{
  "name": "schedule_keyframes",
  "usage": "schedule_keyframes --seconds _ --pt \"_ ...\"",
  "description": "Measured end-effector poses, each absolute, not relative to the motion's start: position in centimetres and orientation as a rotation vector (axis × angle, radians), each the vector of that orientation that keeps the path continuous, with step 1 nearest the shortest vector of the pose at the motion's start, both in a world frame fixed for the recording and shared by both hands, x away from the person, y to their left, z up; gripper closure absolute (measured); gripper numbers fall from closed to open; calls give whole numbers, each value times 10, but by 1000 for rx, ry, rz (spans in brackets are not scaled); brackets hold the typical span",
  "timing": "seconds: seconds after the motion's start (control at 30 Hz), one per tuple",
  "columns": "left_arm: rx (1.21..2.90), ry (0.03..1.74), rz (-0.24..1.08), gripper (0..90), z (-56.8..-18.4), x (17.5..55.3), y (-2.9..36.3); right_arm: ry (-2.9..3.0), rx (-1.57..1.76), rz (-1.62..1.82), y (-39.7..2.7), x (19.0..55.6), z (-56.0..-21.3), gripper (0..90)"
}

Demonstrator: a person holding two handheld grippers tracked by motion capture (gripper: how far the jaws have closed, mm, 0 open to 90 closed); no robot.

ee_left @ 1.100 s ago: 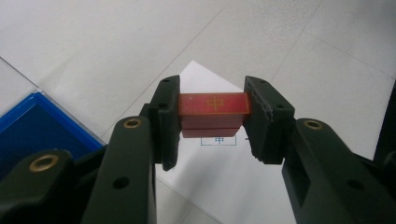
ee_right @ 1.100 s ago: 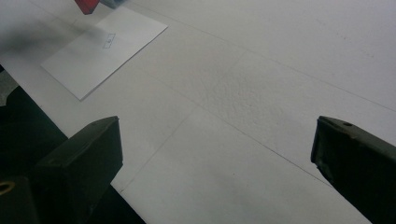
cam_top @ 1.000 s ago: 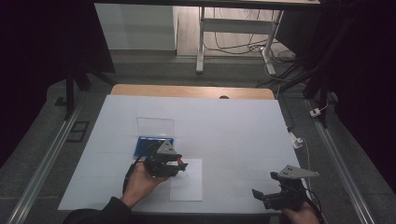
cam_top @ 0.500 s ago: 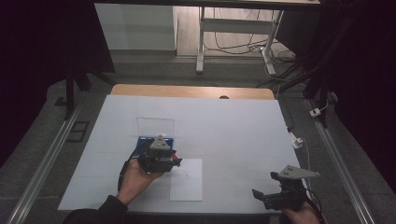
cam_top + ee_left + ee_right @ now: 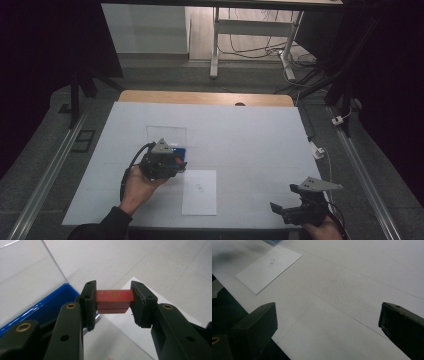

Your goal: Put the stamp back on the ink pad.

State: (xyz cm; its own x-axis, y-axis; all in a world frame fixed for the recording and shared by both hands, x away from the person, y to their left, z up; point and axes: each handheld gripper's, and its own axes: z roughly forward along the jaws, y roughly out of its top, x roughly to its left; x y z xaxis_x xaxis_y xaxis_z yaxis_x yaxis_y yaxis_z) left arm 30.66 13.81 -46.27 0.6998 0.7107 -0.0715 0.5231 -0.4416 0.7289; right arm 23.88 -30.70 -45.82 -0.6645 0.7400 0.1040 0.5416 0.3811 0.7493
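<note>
- The left tongs [image 5: 176, 162] are clamped on a small red rectangular stamp block with a gold mark on its top face [image 5: 114, 299]; in the left gripper view both black pads press its two ends and the block hangs clear of the surface.
- Change noted: against the two earlier high views, the left hand [image 5: 137, 184] now sits further toward the left of the frame and slightly higher, over the shallow blue tray with its clear lid raised [image 5: 47, 307], no longer at the upper edge of the white paper sheet bearing a small printed mark [image 5: 199, 192].
- Judgement: the block is being carried from the sheet back to the tray; stamping looks finished, with setting-down as the remaining step.
- The right tongs [image 5: 282, 210] stand wide and empty at the lower right of the high view, low over the white worktop [image 5: 250, 130], in the same spot as in the earlier views.
- Risk: the raised lid stands close to the carried block.
</note>
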Motion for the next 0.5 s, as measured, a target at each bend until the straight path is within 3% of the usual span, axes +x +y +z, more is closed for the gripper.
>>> schedule_keyframes --seconds 0.5 --pt "2115 999 360 584 -461 318 154 2391 1147 1163 -308 239 -458 10"
